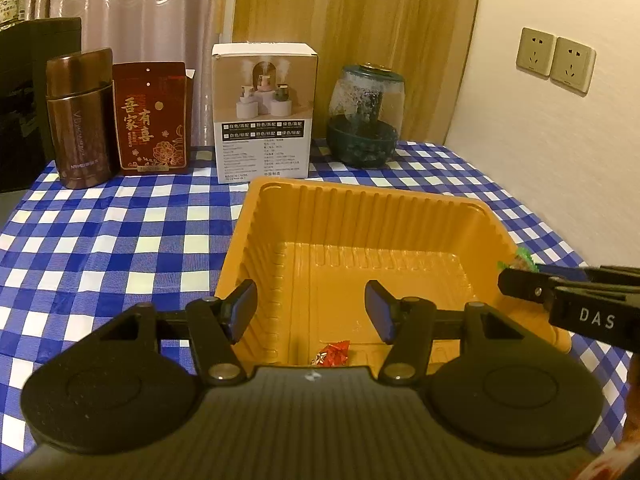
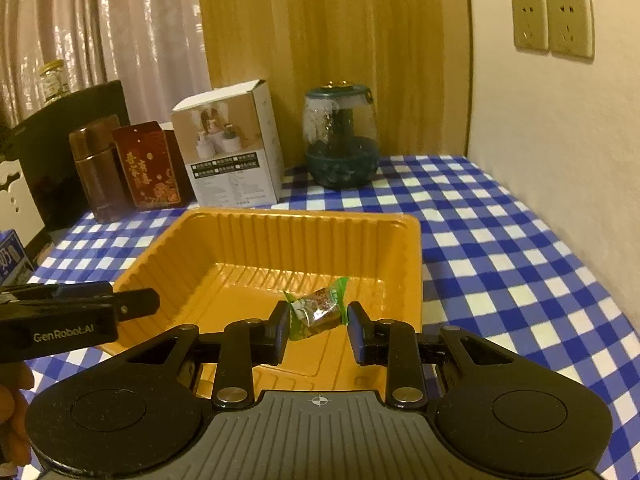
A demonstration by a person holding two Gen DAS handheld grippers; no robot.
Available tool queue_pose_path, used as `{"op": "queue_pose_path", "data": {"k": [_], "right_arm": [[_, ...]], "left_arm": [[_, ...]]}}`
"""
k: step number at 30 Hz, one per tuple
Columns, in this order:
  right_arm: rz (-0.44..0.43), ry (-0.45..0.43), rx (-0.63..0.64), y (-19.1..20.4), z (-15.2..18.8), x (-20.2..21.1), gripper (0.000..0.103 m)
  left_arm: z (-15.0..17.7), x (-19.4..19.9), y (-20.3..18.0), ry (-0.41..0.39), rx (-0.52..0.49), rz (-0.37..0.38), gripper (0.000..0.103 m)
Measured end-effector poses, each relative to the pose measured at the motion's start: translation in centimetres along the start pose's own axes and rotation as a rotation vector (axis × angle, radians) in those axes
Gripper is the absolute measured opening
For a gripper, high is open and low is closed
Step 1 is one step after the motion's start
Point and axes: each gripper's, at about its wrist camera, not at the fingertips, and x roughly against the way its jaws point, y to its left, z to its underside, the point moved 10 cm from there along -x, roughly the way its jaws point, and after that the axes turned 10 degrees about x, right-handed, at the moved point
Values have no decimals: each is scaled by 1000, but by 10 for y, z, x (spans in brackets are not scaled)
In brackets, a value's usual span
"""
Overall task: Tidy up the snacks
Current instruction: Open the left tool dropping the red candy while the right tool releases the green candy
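An orange ribbed plastic tray (image 1: pixel 360 208) sits on the blue-checked tablecloth. A red-wrapped candy (image 1: pixel 332 354) lies on the tray floor near its front wall. My left gripper (image 1: pixel 311 300) hangs open over that candy with nothing between its blue pads. My right gripper (image 2: pixel 318 316) is over the tray's near right part, with a green-wrapped candy (image 2: pixel 318 304) pinched between its fingertips, clear of the tray floor. In the left wrist view this green candy (image 1: pixel 522 258) peeks out past the right gripper's tip at the tray's right rim. In the right wrist view the left gripper's fingers (image 2: pixel 136 304) reach in from the left.
Along the back of the table stand a brown flask (image 1: pixel 80 120), a red gift box (image 1: pixel 152 116), a white carton (image 1: pixel 264 112) and a teal glass jar (image 1: pixel 366 112). A wall with sockets (image 1: pixel 554 60) borders the right side. A hand (image 2: pixel 16 420) holds the left gripper.
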Motion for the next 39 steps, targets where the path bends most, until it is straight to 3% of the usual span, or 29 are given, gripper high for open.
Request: {"op": "queue_pose_path", "data": {"k": [2, 3, 24, 39], "right_arm": [[9, -13, -13, -4, -1, 1, 65], [10, -22, -26, -6, -2, 2, 67], [97, -56, -130, -41, -4, 17, 67], [113, -76, -170, -35, 6, 55, 67]], "left_arm": [[0, 0, 0, -1, 1, -1, 56], [0, 0, 1, -1, 1, -1, 56], [0, 10, -4, -12, -17, 8, 59], [21, 64, -13, -25, 12, 22, 59]]}}
